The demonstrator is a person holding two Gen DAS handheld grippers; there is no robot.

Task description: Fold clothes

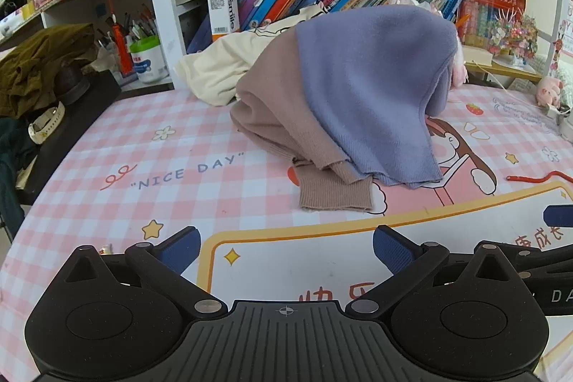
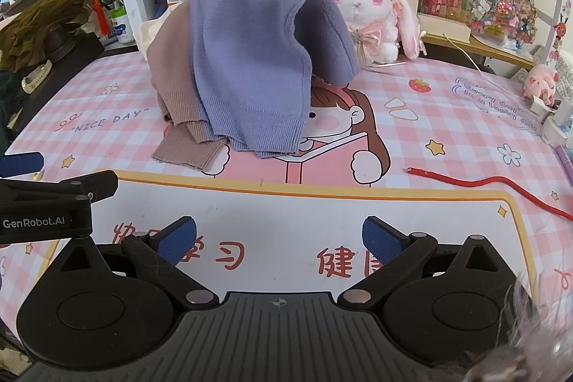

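On the pink checked desk mat [image 2: 447, 117], toward twelve o'clock from both grippers, a two-tone knit sweater [image 1: 358, 95] sits heaped in a tall mound, its lavender half [image 2: 250, 59] draped over the mauve-brown half [image 2: 172, 67]. A ribbed mauve cuff [image 1: 335, 194] trails flat onto the mat at the mound's six o'clock edge. Behind the mound, at about eleven o'clock in the left wrist view, a cream garment [image 1: 222, 70] lies crumpled against the bookshelf [image 1: 157, 6]. At the sweater's two o'clock in the right wrist view, a white plush rabbit [image 2: 372, 13] sits upright, just beside the lavender fabric. A red cord [image 2: 490, 188] lies on the mat at the right gripper's two o'clock, well apart from the sweater.

The left gripper [image 1: 286, 247] hovers over the mat's white panel with its blue-padded jaws spread wide and nothing between them. The right gripper [image 2: 279, 238] is likewise spread wide and empty, low over the red printed characters. Neither touches the sweater. The left gripper's body also shows at nine o'clock in the right wrist view.
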